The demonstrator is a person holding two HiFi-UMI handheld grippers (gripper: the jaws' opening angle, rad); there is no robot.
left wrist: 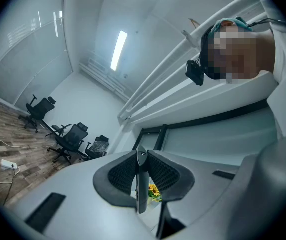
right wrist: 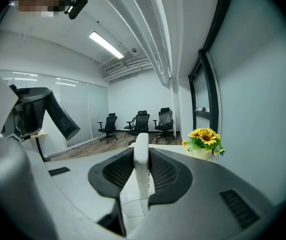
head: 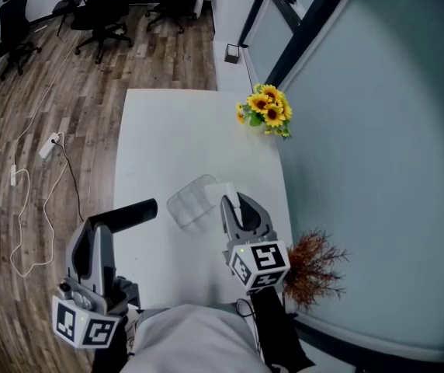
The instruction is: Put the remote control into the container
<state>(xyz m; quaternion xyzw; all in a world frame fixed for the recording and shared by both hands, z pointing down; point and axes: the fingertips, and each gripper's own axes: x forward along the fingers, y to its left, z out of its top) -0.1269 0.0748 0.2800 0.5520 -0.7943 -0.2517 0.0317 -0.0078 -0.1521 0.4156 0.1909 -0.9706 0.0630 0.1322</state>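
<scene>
1. The right gripper (head: pixel 240 208) is clamped tight on a white remote (right wrist: pixel 141 154) held edge-on, just right of the clear container (head: pixel 189 201).
2. The left gripper (head: pixel 98 228) is closed on a black remote (head: pixel 129 212) at the near-left edge of the table (head: pixel 168 130).
3. Sunflowers (head: pixel 267 109) stand far right.

Two remotes (head: pixel 129 213) (right wrist: pixel 141 156); one container (head: pixel 189 202); two plants (head: pixel 266 109) (head: pixel 313 266)

White table (head: pixel 168 134) stands against a pale wall (head: pixel 385 146). Sunflower bunch (head: pixel 266 109) sits at its far right corner, a dried reddish plant (head: pixel 315 264) by its near right edge. Wood floor (head: pixel 20 99) carries a white power strip (head: pixel 49 144) with trailing cable (head: pixel 72 179). Black office chairs (head: pixel 102 10) stand beyond the table
</scene>
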